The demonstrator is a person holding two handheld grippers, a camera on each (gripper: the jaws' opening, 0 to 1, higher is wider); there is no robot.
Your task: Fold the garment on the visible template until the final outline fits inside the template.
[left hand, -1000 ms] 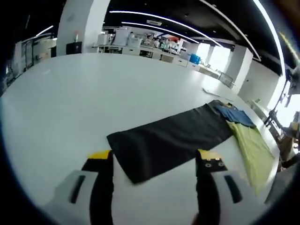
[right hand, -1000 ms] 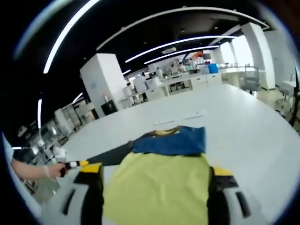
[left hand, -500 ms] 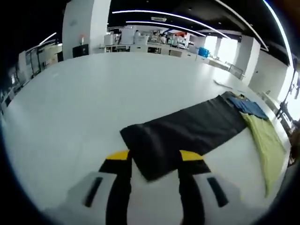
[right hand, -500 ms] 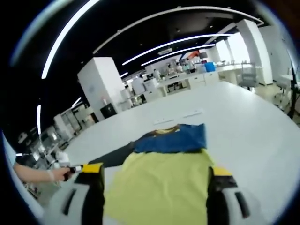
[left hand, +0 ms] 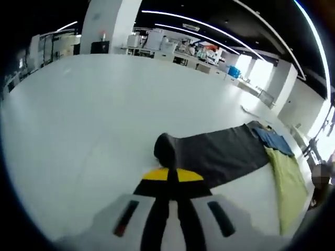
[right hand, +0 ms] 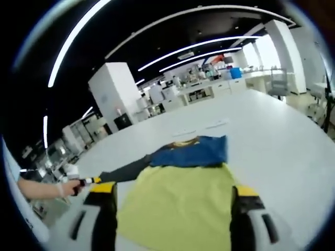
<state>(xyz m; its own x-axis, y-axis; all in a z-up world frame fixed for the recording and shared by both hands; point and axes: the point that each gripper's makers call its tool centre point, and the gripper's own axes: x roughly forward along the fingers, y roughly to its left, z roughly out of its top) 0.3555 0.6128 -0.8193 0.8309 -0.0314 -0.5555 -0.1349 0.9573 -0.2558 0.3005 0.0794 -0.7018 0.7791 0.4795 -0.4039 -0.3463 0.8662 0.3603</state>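
The garment lies flat on the white table (left hand: 78,120): a blue upper part (right hand: 191,152), a yellow-green body (right hand: 175,204) and a long dark sleeve (left hand: 220,154). My left gripper (left hand: 171,175) is shut on the end of the dark sleeve, which bunches up just ahead of the yellow tips. In the right gripper view, a hand (right hand: 63,187) holds that left gripper (right hand: 86,181) at the sleeve's (right hand: 123,170) far end. My right gripper (right hand: 171,189) is open, its jaws wide apart over the yellow-green cloth near the hem. In the left gripper view the blue part (left hand: 272,140) and yellow-green body (left hand: 285,183) lie at the right.
Thin white strips (right hand: 201,129) lie on the table beyond the collar. A white pillar (right hand: 112,94) and work benches (right hand: 209,89) stand behind the table. The table's far edge runs past a chair (right hand: 280,86) at the right.
My left gripper's jaws came together on the end of the dark sleeve, which now bunches up. The right gripper has stayed open over the yellow-green cloth.
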